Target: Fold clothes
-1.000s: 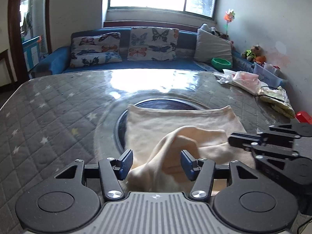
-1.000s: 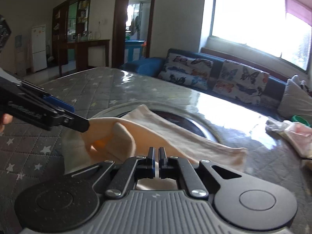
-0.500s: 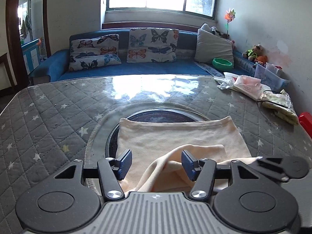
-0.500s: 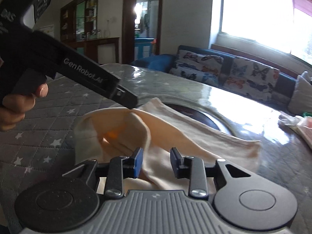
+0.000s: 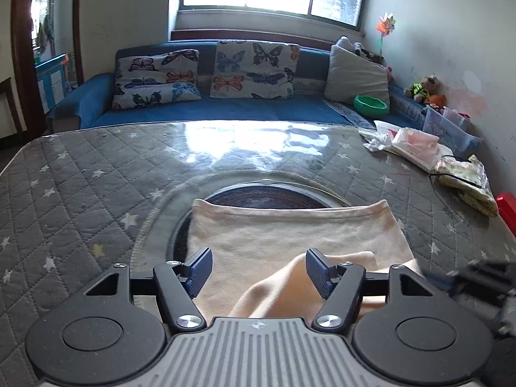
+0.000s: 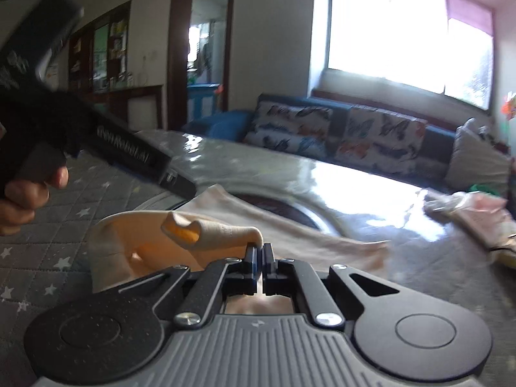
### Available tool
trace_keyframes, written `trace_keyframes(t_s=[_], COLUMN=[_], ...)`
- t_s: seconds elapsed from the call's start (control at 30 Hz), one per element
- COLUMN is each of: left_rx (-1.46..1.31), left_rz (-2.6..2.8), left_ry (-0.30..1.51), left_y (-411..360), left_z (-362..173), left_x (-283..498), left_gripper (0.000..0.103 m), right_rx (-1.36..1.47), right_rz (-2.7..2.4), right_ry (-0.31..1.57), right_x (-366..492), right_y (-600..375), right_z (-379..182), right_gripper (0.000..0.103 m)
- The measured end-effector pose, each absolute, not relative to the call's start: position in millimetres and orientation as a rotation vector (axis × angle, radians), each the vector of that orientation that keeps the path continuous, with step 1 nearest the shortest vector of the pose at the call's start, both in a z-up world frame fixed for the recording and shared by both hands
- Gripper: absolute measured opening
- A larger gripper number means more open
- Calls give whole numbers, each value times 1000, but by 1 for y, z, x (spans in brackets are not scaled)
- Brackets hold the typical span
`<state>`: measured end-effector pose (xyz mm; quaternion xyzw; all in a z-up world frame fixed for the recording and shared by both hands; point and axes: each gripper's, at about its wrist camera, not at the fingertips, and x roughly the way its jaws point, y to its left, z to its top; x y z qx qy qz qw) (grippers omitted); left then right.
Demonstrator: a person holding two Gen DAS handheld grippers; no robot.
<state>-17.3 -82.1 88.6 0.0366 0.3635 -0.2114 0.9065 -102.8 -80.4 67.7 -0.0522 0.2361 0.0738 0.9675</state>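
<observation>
Cream soft garment on quilted table; right gripper clamped on raised fold, left gripper apart.

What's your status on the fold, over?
Left gripper open, poised over the cream garment. Right gripper shut on a raised fold of it. Nothing in the way; bagged items sit off at the table's far right.
</observation>
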Motion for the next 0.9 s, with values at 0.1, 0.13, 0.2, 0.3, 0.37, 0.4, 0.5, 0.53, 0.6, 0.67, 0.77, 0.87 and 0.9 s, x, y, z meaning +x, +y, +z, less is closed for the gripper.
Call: trace_keyframes(t_s=[0.1, 0.13, 0.2, 0.3, 0.37, 0.4, 0.5, 0.53, 0.6, 0.67, 0.77, 0.87, 0.9], left_rx=[112, 125, 149, 191, 223, 239, 275, 283, 312, 343, 379, 409, 415], left_rz=[-466, -473, -492, -524, -548, -560, -583, -600, -637, -671, -706, -725, -740], left_ry=[757, 760, 764, 762, 756, 753, 758, 760, 759, 758, 761, 758, 760], left_y=[-97, -102, -113, -127, -137, -141, -153, -157, -165, -175, -189, -200, -203], left_z=[84, 82, 77, 71, 67, 65, 57, 55, 50, 45, 37, 29, 27], left_x=[-16, -15, -15, -15, -15, -16, -11, -10, -11, -14, -15, -16, -17], left_gripper=[68, 68, 68, 68, 68, 68, 68, 68, 68, 68, 68, 68, 68], right_rx=[-111, -111, -105, -93, -73, -64, -34, -31, -15, -7, -22, -10, -7], right_rz=[59, 21, -59, -181, -257, -291, -374, -396, -417, -423, -422, -406, -399], right_ry=[448, 441, 440, 454, 473, 486, 533, 551, 593, 607, 595, 573, 569], right_x=[-122, -130, -142, -158, -167, -172, -186, -191, -197, -200, -203, -203, -204], right_y=[-110, -121, -143, -179, -202, -211, -233, -237, -241, -240, -233, -227, -226], right_z=[80, 83, 87, 86, 81, 78, 65, 59, 48, 43, 38, 42, 43], right_gripper=[2, 2, 2, 2, 2, 2, 2, 3, 6, 12, 29, 38, 38])
